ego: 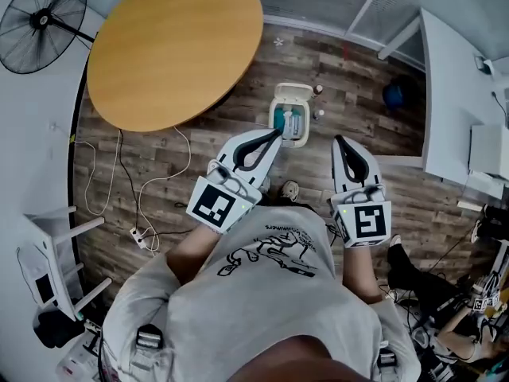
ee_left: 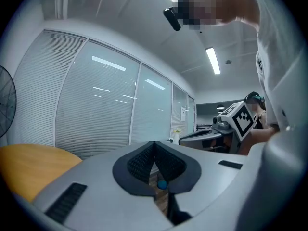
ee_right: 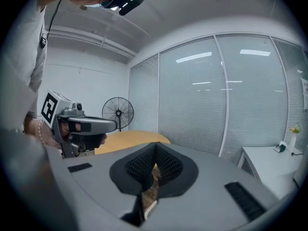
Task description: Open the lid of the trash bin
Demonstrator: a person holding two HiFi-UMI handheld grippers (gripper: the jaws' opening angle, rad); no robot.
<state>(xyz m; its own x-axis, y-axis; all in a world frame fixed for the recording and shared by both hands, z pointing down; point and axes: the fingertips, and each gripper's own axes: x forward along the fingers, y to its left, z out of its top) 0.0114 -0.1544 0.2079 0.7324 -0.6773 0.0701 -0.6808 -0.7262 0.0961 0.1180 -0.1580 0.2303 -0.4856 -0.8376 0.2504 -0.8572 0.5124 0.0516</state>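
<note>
1. Head view: the small white plastic trash bin [ego: 290, 116] stands on the wooden floor [ego: 358, 94] at upper centre, just above the left claw [ego: 273, 137]. The right claw [ego: 340, 143] is farther off.
2. Left gripper view: the left claw is clenched and empty.
3. Right gripper view: the right claw is clenched and empty.

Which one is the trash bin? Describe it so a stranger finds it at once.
Start at the round wooden table; just past its lower right edge, on the wood-plank floor, stands the trash bin. It is a small white box showing teal inside from above, far bigger than the tiny items to its right.
</note>
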